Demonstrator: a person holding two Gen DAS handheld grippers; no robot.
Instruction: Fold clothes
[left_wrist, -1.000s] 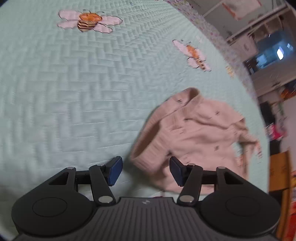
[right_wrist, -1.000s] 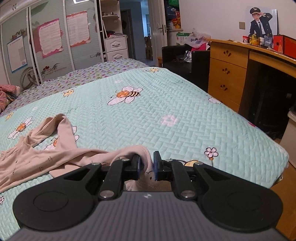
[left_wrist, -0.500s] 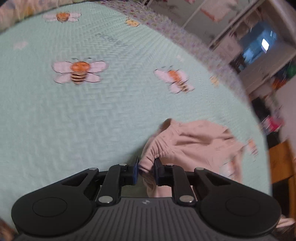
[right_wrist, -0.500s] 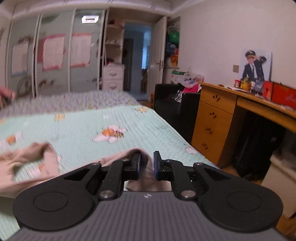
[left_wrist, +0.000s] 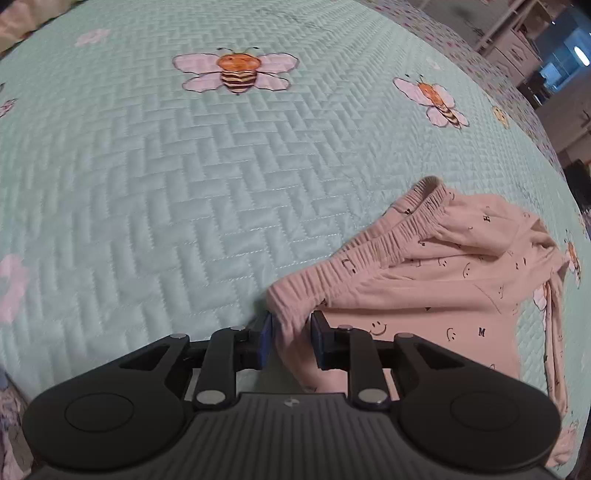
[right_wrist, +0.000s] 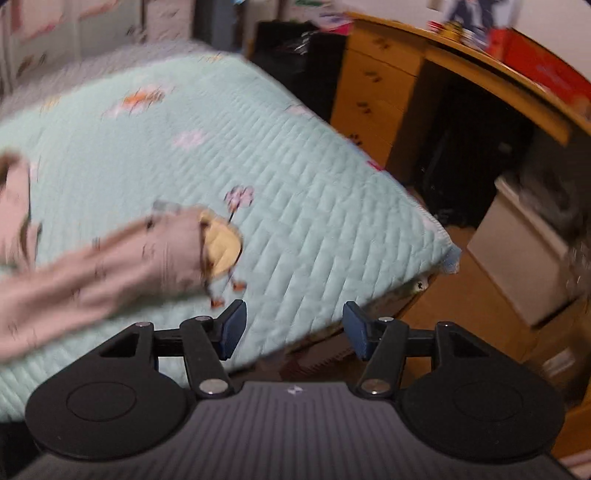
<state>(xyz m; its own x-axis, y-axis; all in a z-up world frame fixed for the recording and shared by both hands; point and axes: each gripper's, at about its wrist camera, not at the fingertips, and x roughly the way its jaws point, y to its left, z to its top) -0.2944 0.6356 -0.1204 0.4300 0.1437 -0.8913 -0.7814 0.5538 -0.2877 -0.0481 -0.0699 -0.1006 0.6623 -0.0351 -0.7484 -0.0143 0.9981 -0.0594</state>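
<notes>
A pair of pink printed trousers (left_wrist: 436, 280) lies on the pale green quilted bed (left_wrist: 184, 184), its gathered elastic waistband running up and to the right. My left gripper (left_wrist: 291, 338) is shut on the waistband's near corner. In the right wrist view a blurred leg of the pink trousers (right_wrist: 110, 266) lies on the bed at the left, its end next to a yellow print. My right gripper (right_wrist: 293, 330) hangs open over the bed's near corner, nothing between its fingers.
The bed's corner edge (right_wrist: 448, 254) drops off to a wooden floor. A wooden desk with drawers (right_wrist: 388, 92) stands beyond, and a white bin (right_wrist: 524, 251) beside it. Bee prints (left_wrist: 236, 72) dot the quilt.
My left gripper closed on the waistband corner and holds it. My right gripper let go of the trouser leg, opened, and swung right toward the bed's corner.
</notes>
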